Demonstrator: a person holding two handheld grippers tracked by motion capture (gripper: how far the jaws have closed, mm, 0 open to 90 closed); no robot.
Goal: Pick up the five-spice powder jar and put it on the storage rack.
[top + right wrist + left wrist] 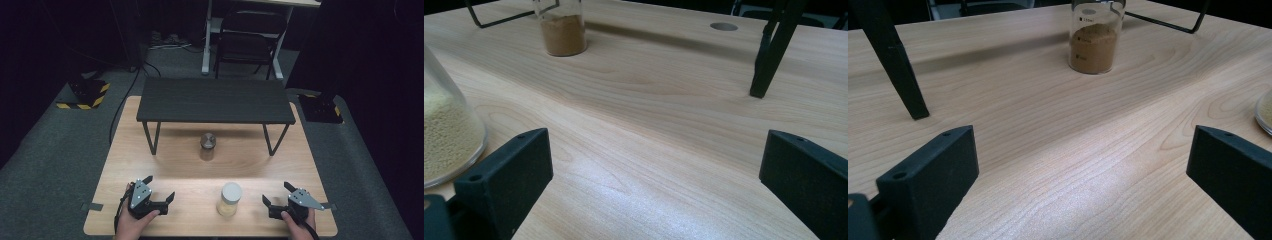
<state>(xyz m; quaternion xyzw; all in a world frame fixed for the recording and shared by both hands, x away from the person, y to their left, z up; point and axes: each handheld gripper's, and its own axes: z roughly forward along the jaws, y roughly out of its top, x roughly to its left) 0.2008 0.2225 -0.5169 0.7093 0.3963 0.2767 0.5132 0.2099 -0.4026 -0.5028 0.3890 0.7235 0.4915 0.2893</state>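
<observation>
I had the left hand-held gripper (161, 190) resting low at the near left of the bench (165, 165), its jaws spread wide with nothing between them. The right hand-held gripper (276, 194) sat at the near right, jaws just as wide and gripping nothing. A hand (131, 226) came in from the bottom edge behind the left one, and another hand (296, 225) behind the right.

Between the two, on the near part of the bench, stood the flask (229, 199) with pale yellow grains inside and a light cap on top. It stood upright, nearer my right hand-held gripper than my left, though touching neither. In the right gripper view its glass wall (449, 130) rose just beside the left jaw, with the grains piled in the bottom. In the left gripper view I caught only its edge (1264, 112) at the far right.

Farther back, near the middle of the bench, stood the beaker (207, 146), upright and partly filled with brown powder. It sat just in front of the black shelf (215, 100), between its two pairs of thin legs. From the left gripper view the beaker (1095, 42) stood well ahead of the open jaws, with one shelf leg (895, 65) at the left. From the right gripper view the beaker (563, 32) stood far off to the upper left, and another shelf leg (774, 55) to the right.
</observation>
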